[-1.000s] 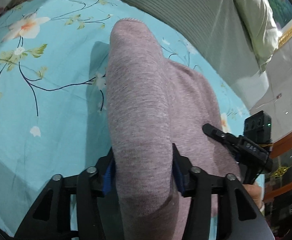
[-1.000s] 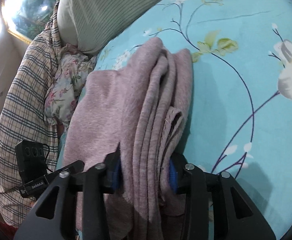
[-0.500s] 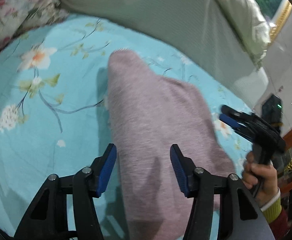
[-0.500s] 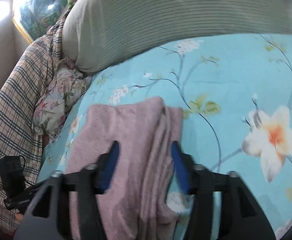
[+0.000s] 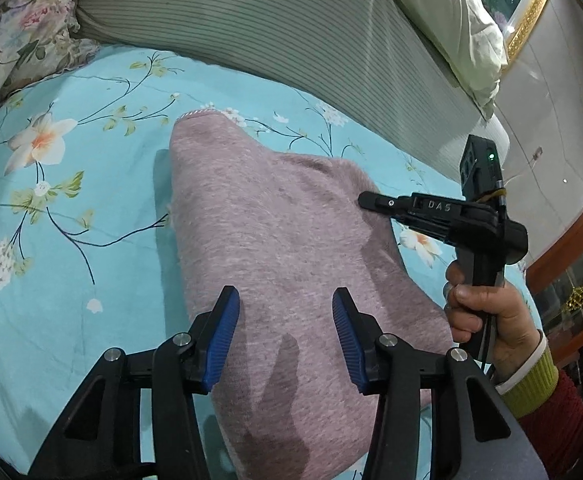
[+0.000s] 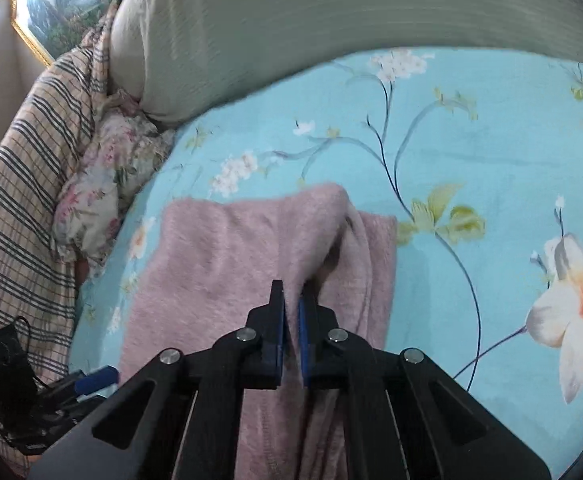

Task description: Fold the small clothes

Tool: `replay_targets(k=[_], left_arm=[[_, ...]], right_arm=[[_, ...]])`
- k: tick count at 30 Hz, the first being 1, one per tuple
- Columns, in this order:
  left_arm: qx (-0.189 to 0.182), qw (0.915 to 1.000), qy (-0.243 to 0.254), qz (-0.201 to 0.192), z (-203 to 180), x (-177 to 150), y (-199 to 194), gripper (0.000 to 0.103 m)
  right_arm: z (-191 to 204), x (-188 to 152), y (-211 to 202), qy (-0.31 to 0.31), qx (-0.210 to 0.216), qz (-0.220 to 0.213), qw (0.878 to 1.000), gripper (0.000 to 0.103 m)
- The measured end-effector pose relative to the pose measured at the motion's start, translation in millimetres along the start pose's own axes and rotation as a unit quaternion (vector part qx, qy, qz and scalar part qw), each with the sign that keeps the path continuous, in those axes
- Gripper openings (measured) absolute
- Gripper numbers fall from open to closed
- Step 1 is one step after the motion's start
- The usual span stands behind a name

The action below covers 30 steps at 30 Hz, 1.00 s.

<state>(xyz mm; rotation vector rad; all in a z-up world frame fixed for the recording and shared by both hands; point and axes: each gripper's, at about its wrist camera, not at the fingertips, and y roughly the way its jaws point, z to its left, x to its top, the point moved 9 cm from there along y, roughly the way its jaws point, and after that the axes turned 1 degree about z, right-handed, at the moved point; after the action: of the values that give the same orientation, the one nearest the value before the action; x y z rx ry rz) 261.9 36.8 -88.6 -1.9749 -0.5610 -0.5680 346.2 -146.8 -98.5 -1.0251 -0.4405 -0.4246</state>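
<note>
- Mauve garment (image 5: 275, 240) flat on floral bedsheet (image 5: 91, 208); open sheet around.
- Striped pillow (image 5: 291, 28) beyond.
- Left tool (image 5: 285, 334) closing, touching nothing.
- Right tool (image 6: 290, 312) closing, nearly together, empty.

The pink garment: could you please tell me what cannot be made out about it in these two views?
- Left wrist view: the pink garment has its near end cut off by the picture edge and left tongs.
- Right wrist view: motion blur; closing right tongs hide whether cloth is pinched.
- Garment type: unclear.
</note>
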Motion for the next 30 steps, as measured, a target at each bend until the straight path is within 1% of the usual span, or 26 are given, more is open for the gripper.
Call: replay_targets(k=[3,5,6,8,10,11,14,15,17,19,22,24,27,28,30], left_arm=[[-0.011,0.9999,0.006,-0.005,-7.8,6.7,-1.3,0.042],[-0.009,0.9998,0.017,0.002,-12.3,7.6,3.3,0.042],[-0.002,0.9996,0.024,0.012,-13.1,5.9,9.1,0.042],[0.011,0.9993,0.029,0.023,-10.0,1.0,23.3,0.040],[0.011,0.9989,0.019,0.040,-5.1,-4.9,37.7,0.037],[0.011,0.9989,0.015,0.043,-3.7,-6.1,41.8,0.035],[0.006,0.9990,0.011,0.042,-7.6,-3.4,44.2,0.034],[0.006,0.9990,0.013,0.042,-9.1,-2.9,44.5,0.034],[0.009,0.9989,0.020,0.043,-11.5,-2.7,46.4,0.034],[0.007,0.9988,0.021,0.044,-10.4,-4.3,49.6,0.034],[0.003,0.9988,0.018,0.046,-6.2,-6.4,53.8,0.034],[0.006,0.9987,0.021,0.046,-6.9,-6.1,53.4,0.034],[0.003,0.9987,0.019,0.047,-6.3,-4.8,53.5,0.034],[0.002,0.9987,0.017,0.047,-6.3,-5.0,53.6,0.034],[0.000,0.9988,0.015,0.047,-5.8,-5.1,53.4,0.034]], right_arm=[[12.6,13.3,-21.3,-0.006,0.018,-0.039,0.999,0.007],[11.9,17.0,-30.2,-0.005,0.016,-0.052,0.998,0.007],[7.5,15.3,-28.2,-0.002,0.010,-0.049,0.999,0.007],[-11.5,5.6,-13.3,0.009,-0.017,-0.028,0.999,0.007],[-31.0,-6.6,4.6,0.020,-0.039,-0.006,0.999,0.007],[-37.3,-10.3,9.9,0.024,-0.044,-0.004,0.999,0.007],[-46.0,-11.2,11.5,0.046,-0.034,-0.013,0.998,0.007],[-46.7,-8.1,7.6,0.050,-0.035,-0.024,0.998,0.007],[-47.4,-5.9,4.7,0.051,-0.040,-0.031,0.997,0.007],[-49.4,-10.3,10.0,0.051,-0.045,-0.019,0.997,0.007],[-44.7,-13.3,12.7,0.039,-0.053,-0.008,0.998,0.007],[-41.5,-11.0,5.2,0.039,-0.051,-0.012,0.998,0.009],[-27.2,-3.8,-14.6,0.028,-0.056,-0.030,0.998,0.009],[-18.5,-2.0,-22.0,0.022,-0.053,-0.036,0.998,0.009],[0.7,-2.7,-38.0,0.011,-0.031,-0.047,0.998,0.009]])
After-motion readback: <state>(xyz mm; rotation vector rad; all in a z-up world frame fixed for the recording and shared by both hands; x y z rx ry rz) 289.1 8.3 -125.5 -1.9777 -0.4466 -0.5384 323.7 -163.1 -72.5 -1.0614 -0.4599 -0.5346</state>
